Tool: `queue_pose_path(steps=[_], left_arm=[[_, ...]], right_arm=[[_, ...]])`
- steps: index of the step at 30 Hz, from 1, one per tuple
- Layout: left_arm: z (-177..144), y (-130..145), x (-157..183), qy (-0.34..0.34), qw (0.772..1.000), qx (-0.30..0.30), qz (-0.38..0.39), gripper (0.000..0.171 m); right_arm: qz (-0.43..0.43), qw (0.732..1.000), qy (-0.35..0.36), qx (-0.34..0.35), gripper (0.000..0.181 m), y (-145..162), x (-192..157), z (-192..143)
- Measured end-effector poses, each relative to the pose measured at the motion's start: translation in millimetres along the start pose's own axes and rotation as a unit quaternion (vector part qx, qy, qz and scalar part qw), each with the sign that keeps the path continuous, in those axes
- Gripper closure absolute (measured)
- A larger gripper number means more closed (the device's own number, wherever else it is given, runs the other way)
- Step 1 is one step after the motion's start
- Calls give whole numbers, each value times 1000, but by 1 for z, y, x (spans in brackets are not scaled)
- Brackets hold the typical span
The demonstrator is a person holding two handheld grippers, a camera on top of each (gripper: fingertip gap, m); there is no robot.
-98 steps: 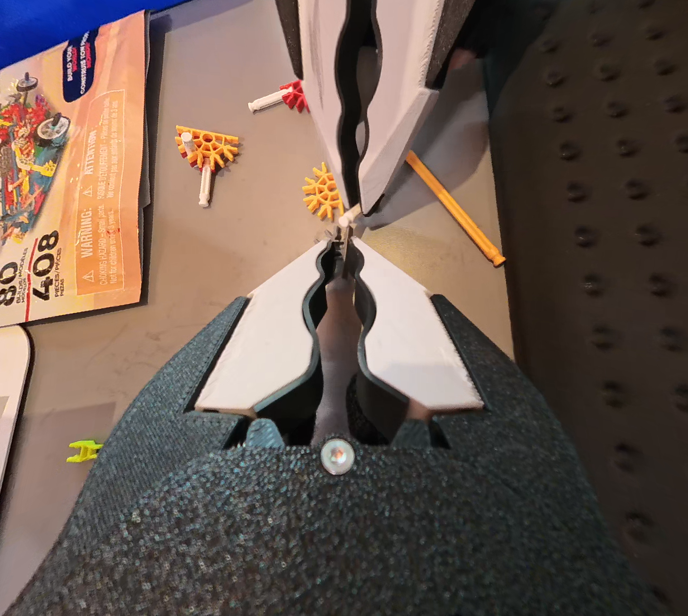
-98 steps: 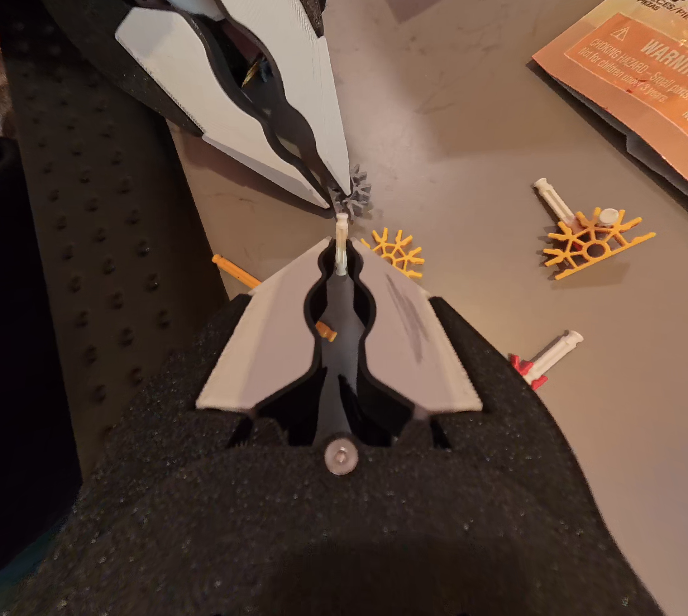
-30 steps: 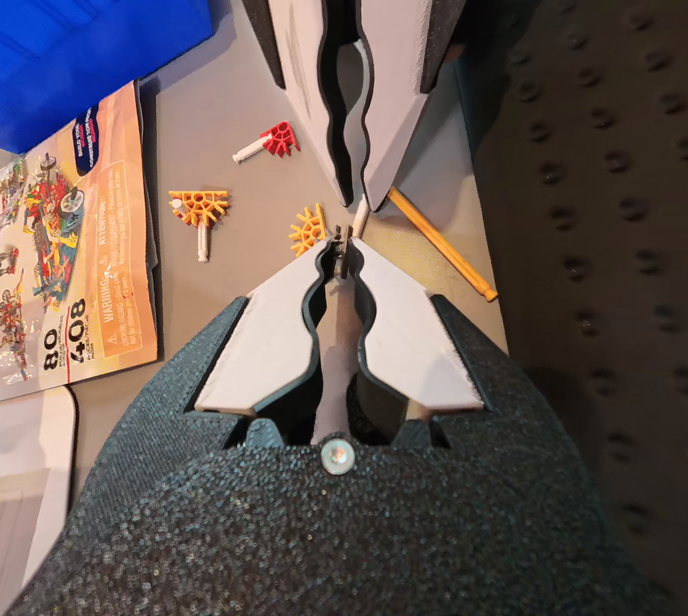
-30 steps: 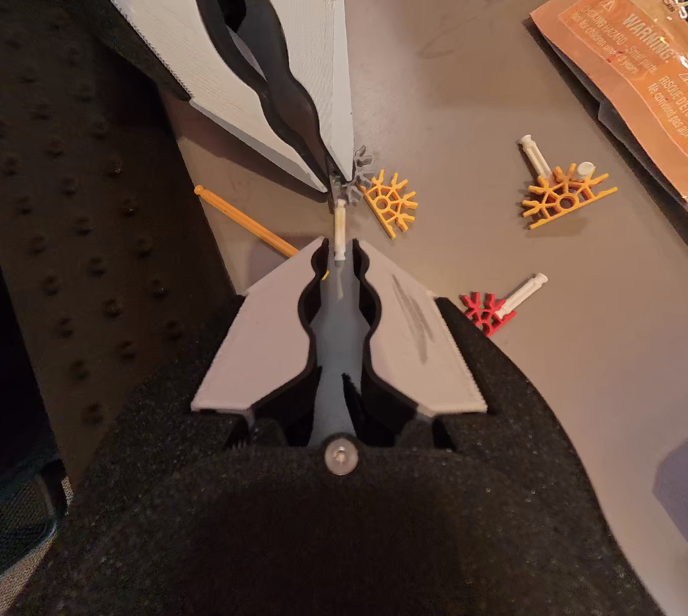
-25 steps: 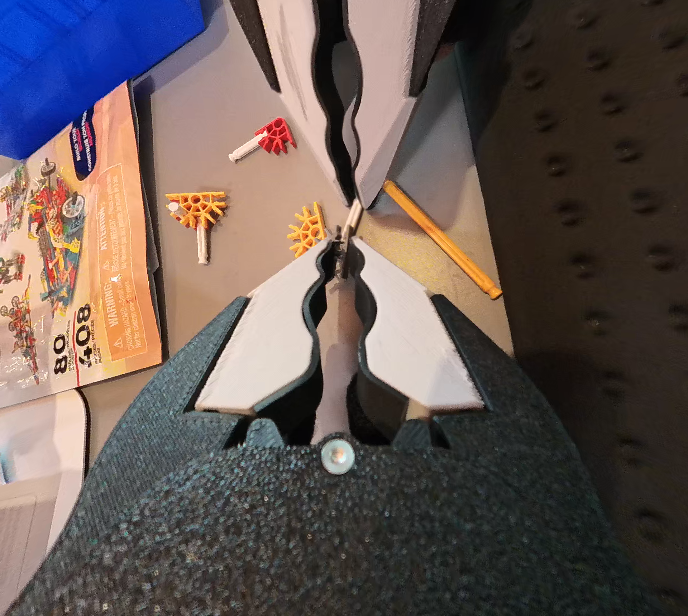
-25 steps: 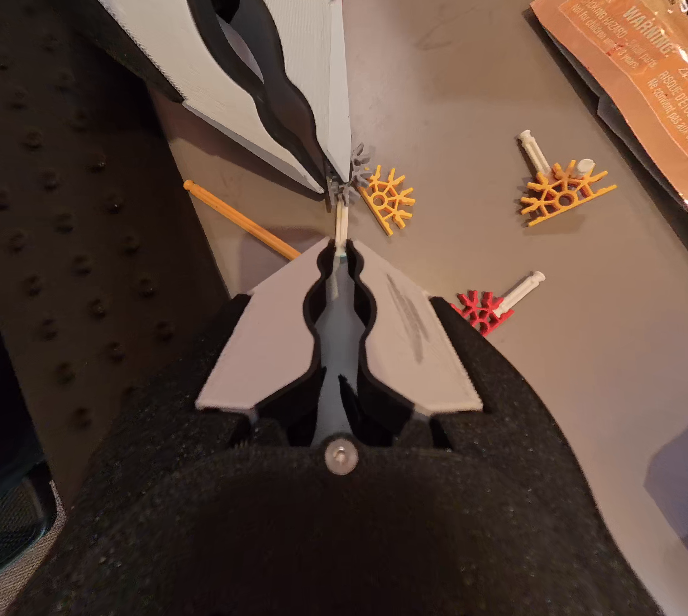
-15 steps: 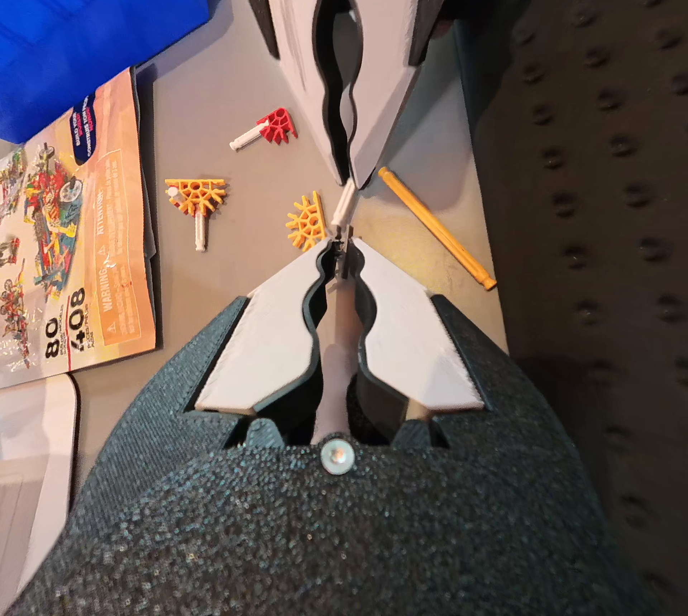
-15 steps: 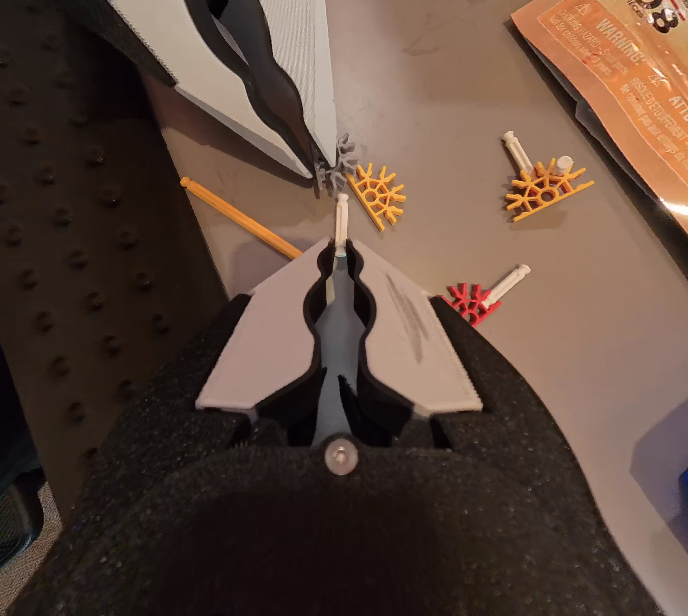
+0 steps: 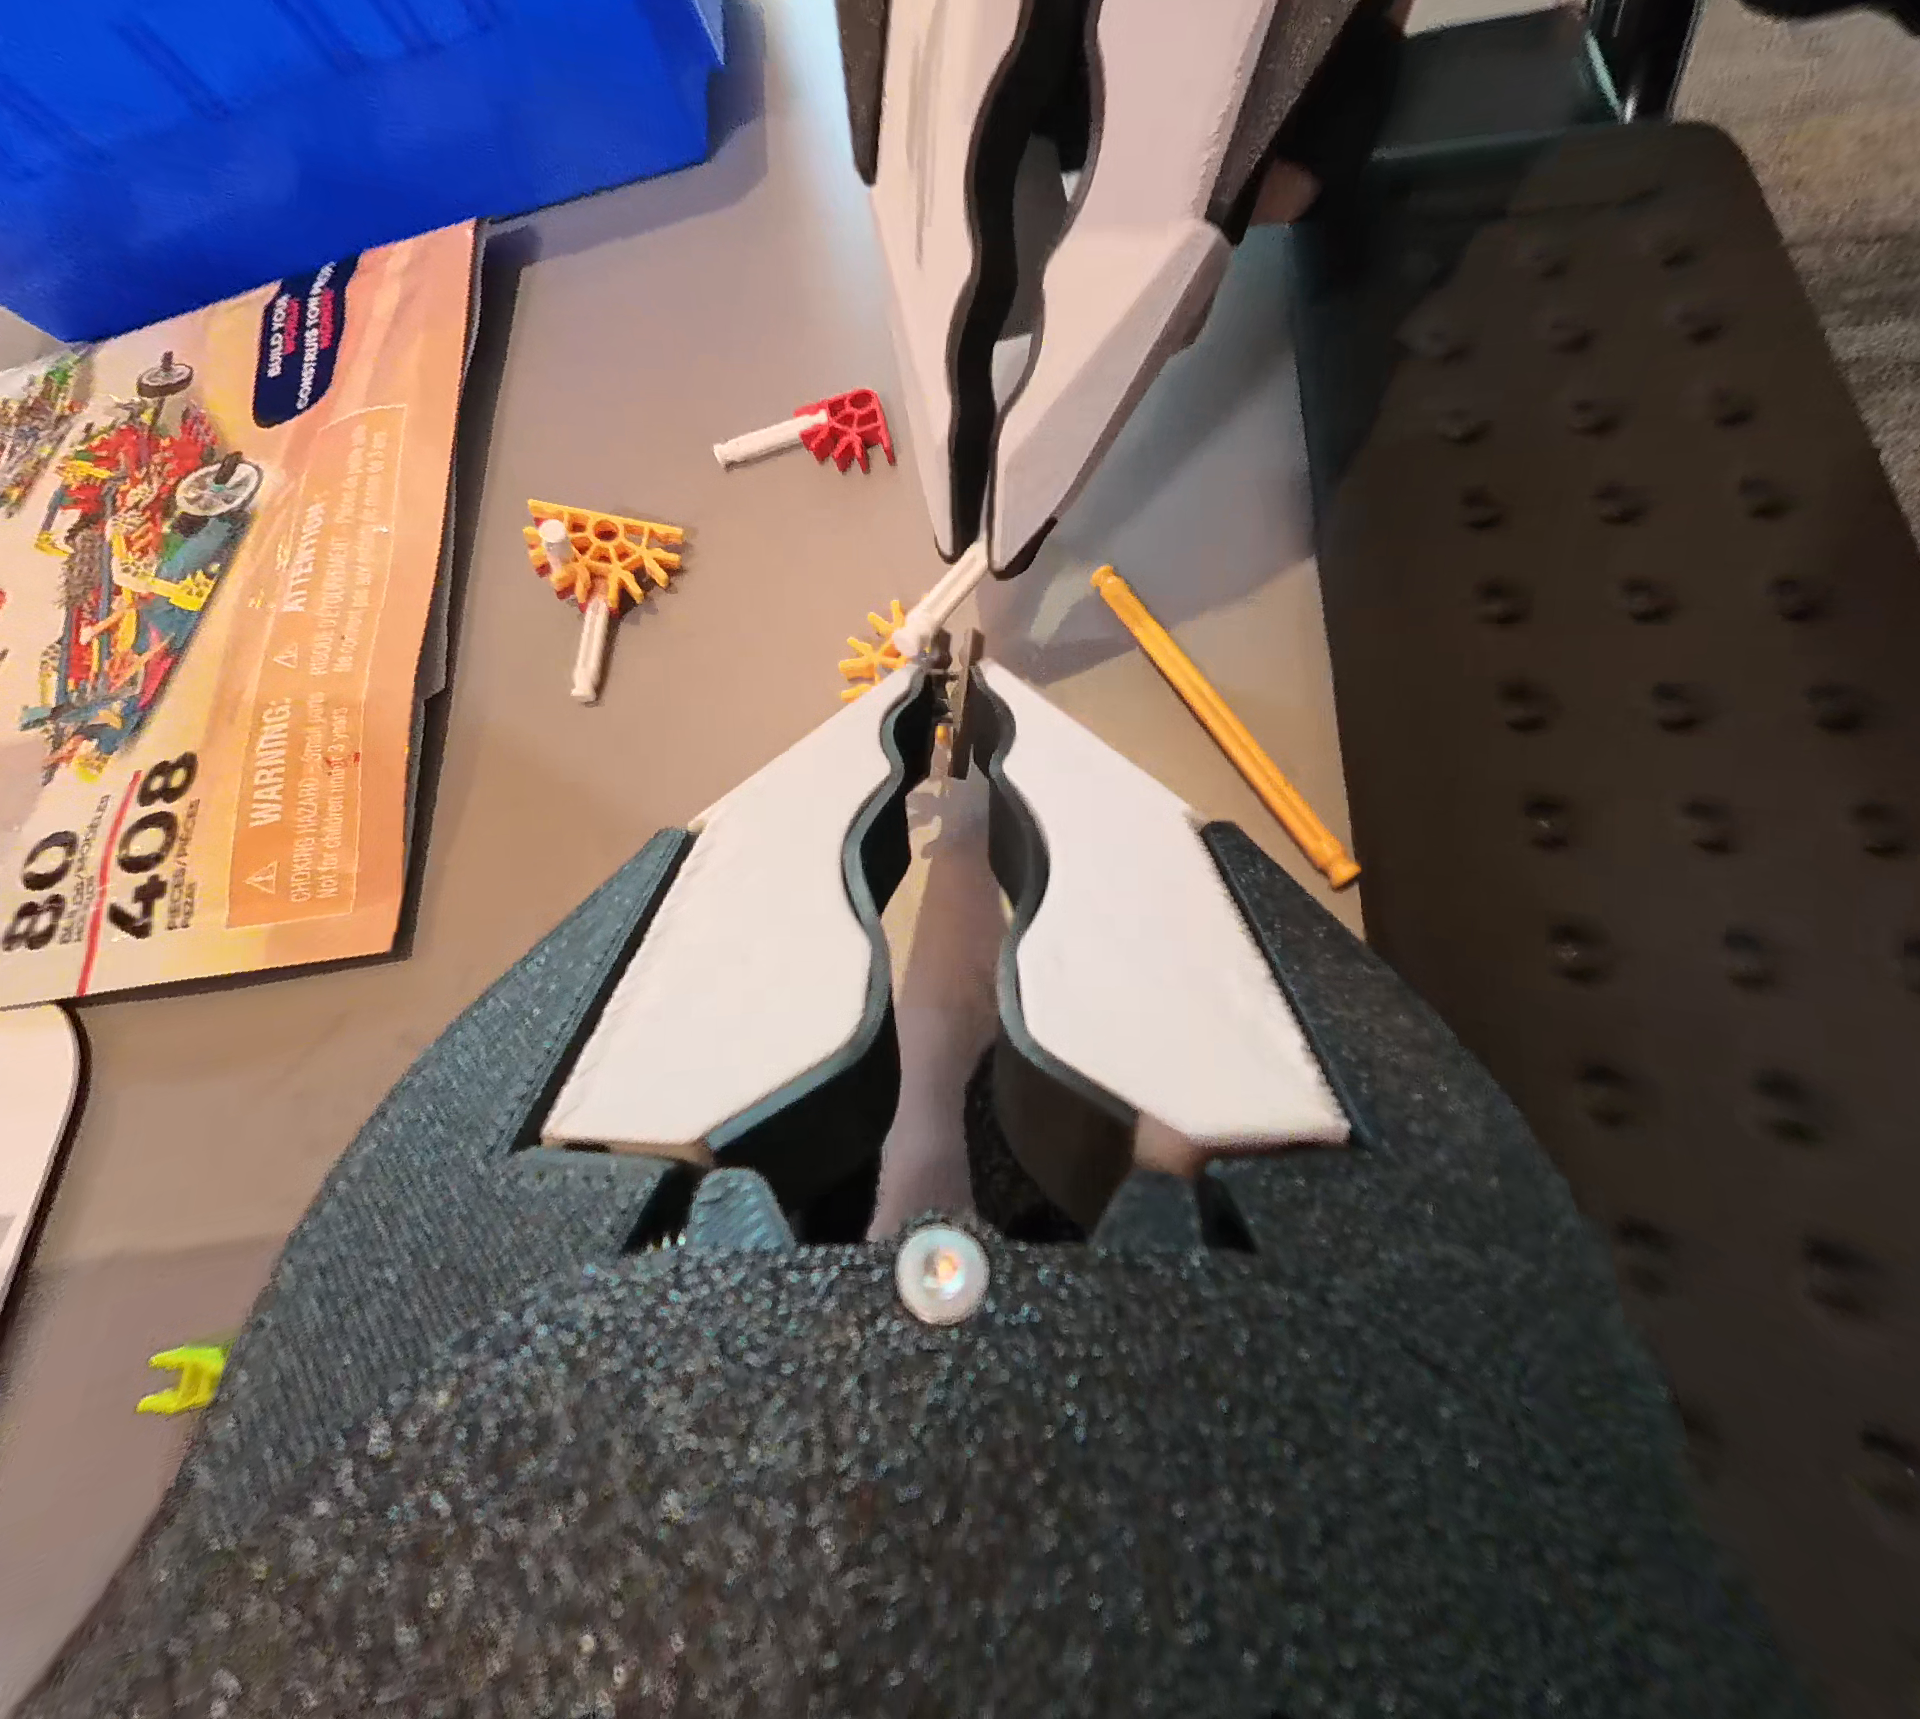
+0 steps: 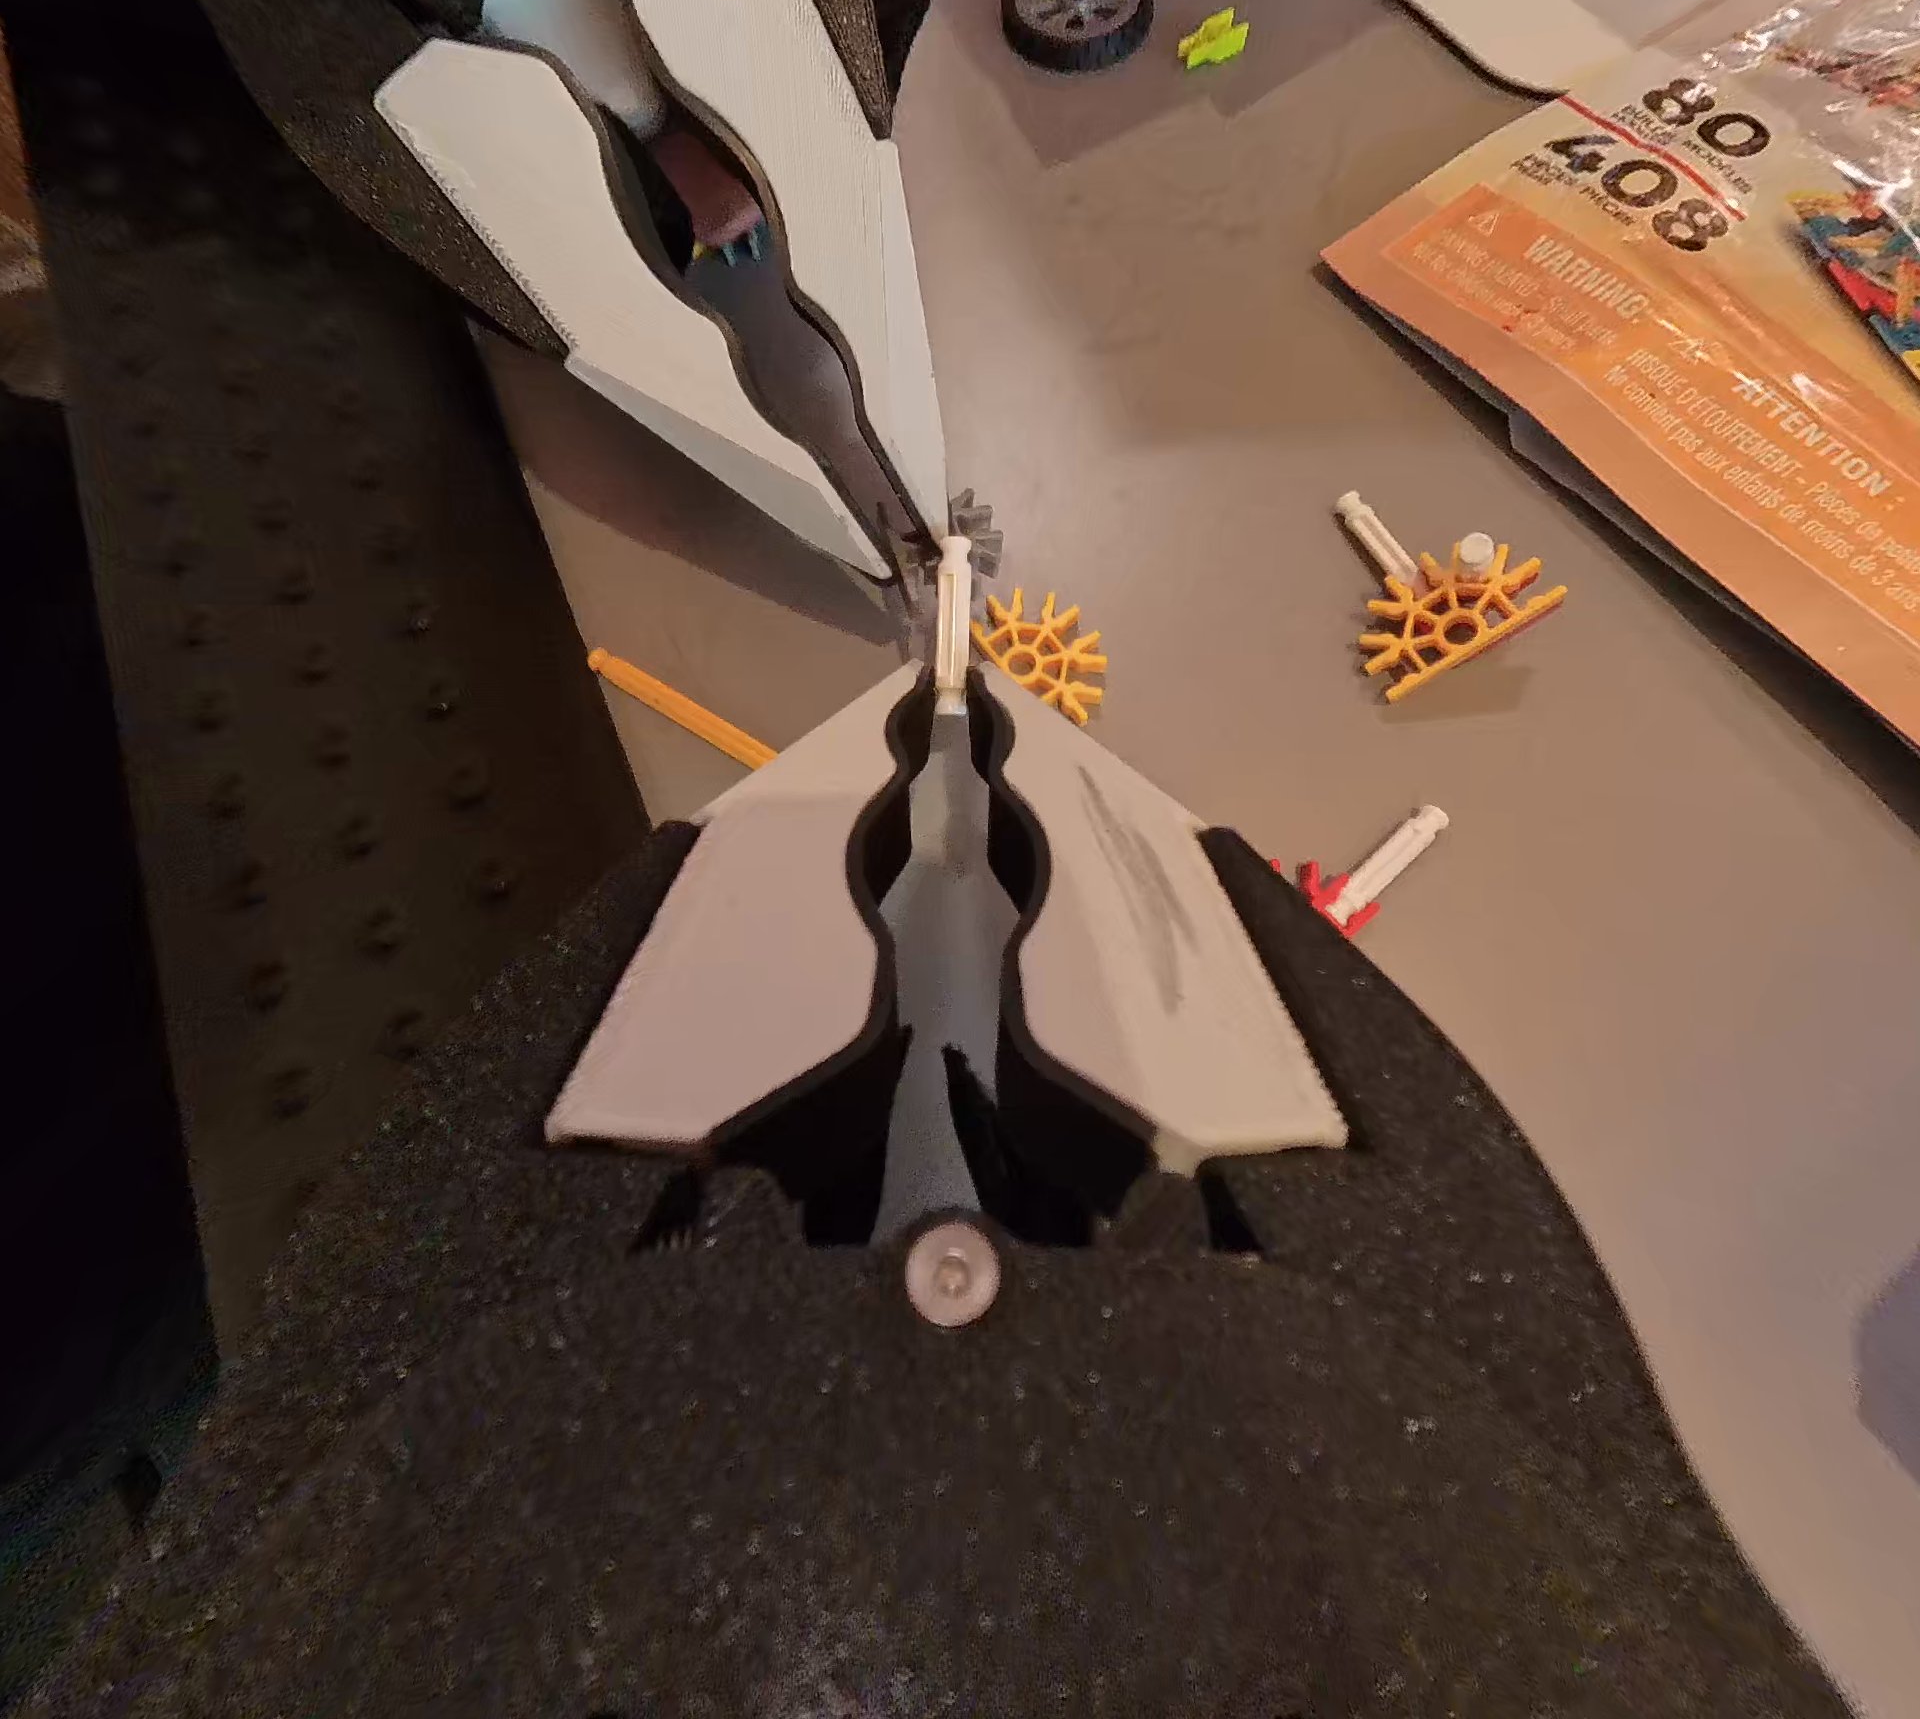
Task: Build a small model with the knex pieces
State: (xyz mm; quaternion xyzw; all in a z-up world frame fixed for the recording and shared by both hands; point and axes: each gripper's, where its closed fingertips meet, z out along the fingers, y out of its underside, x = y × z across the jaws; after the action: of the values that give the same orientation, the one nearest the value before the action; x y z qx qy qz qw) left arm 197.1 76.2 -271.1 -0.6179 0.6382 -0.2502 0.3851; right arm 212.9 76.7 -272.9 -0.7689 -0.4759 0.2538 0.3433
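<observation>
My left gripper [image 9: 951,682] is shut on a small grey toothed connector [image 9: 968,701], seen edge-on between its tips. In the right wrist view the left gripper [image 10: 925,542] reaches in from the upper left, with the grey connector [image 10: 975,529] at its tips. My right gripper [image 10: 948,684] is shut on a short white rod [image 10: 951,620] that points forward. The rod's far end meets the grey connector. In the left wrist view the right gripper [image 9: 971,557] comes down from above, and the white rod [image 9: 940,604] slants to just left of the connector. Both are held above the grey table [image 10: 1195,339].
On the table lie a yellow round connector [image 10: 1039,656], a yellow half connector with white rods [image 10: 1449,630], a red connector with a rod [image 9: 831,438], a long yellow rod [image 9: 1221,724], a wheel [image 10: 1075,7] and a green clip [image 10: 1210,38]. A blue bin [image 9: 312,38] and parts bag [image 9: 208,630] sit left. A dark dimpled surface [image 9: 1662,734] borders the table. Both grippers' tips are close together, under 4 cm apart.
Half a second ago a small gap lay between the rod's tip and the grey connector. Now the rod's tip is at the connector again. Both grippers stay shut.
</observation>
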Motion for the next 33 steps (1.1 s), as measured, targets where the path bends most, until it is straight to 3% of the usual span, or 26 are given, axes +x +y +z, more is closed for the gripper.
queue_pose_path(steps=[12,33], left_arm=[[3,-10,0,10,998,30,-47,166],[22,-2,11,17,1000,-5,-22,166]], right_arm=[[11,1000,-6,15,176,-2,-1,1],[-5,1000,-1,-27,176,16,-1,3]])
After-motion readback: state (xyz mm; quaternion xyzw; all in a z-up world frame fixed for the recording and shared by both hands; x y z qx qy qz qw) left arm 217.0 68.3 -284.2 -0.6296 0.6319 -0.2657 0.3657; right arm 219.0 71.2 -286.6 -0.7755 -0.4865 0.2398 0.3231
